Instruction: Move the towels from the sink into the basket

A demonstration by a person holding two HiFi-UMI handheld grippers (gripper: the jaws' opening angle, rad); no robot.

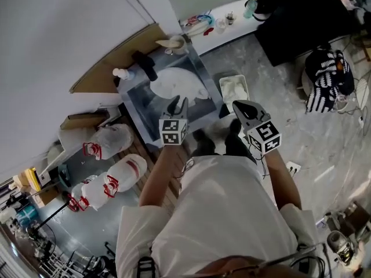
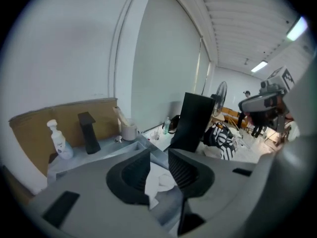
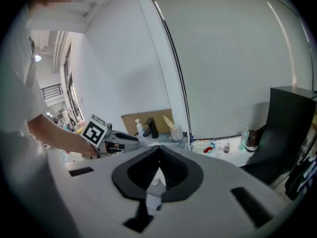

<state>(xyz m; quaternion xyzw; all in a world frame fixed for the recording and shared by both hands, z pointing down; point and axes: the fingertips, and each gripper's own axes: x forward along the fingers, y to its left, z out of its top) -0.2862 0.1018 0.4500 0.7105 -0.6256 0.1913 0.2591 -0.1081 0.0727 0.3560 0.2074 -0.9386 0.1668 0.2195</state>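
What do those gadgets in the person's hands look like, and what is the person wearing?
The left gripper and right gripper each have a grey body, black ribbed jaws and a white cube with black square markers. The person wears a white short-sleeved shirt.

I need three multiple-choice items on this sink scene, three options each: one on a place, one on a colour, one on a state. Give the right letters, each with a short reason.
1. Where is the basket relative to the sink? A) inside it B) on the floor beside it C) on its rim
2. What colour is the faucet? A) black B) red C) gold
3. How is the left claw? A) shut tight B) jaws apart, nothing between C) out of view
Key: 1 B, the head view shows it on the floor; 2 A, its body is black; 3 B, a gap shows, the white towel lying beyond.
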